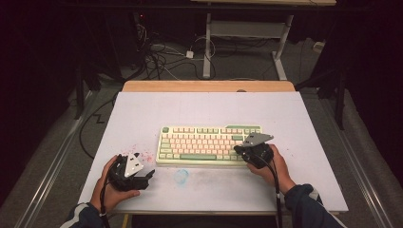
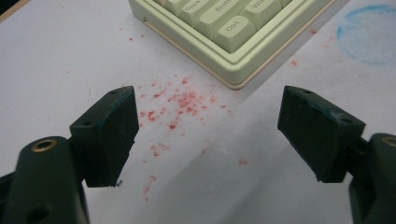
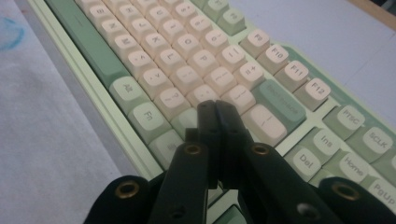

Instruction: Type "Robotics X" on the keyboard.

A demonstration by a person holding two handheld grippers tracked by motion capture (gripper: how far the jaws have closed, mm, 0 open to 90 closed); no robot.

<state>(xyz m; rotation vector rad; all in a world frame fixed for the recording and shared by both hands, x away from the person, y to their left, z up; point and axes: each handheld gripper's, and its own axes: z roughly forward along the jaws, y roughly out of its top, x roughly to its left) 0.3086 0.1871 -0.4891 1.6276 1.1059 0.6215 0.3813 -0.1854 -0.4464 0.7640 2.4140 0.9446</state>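
Pressing together with nothing between them, the jaws of the right gripper (image 3: 215, 112) hover over the right part of the keyboard (image 3: 187, 70), their tips above the keys near Enter; whether they touch a keycap cannot be told. In the high view this gripper (image 1: 240, 150) sits at the keyboard's (image 1: 209, 145) right end. The left gripper (image 2: 208, 135) stands wide apart and holds nothing, over red specks (image 2: 182, 102) on the white table (image 2: 56, 70), with the keyboard's Ctrl corner just beyond its fingertips (image 2: 119, 100). A blue smudge (image 2: 369, 32) lies nearby.
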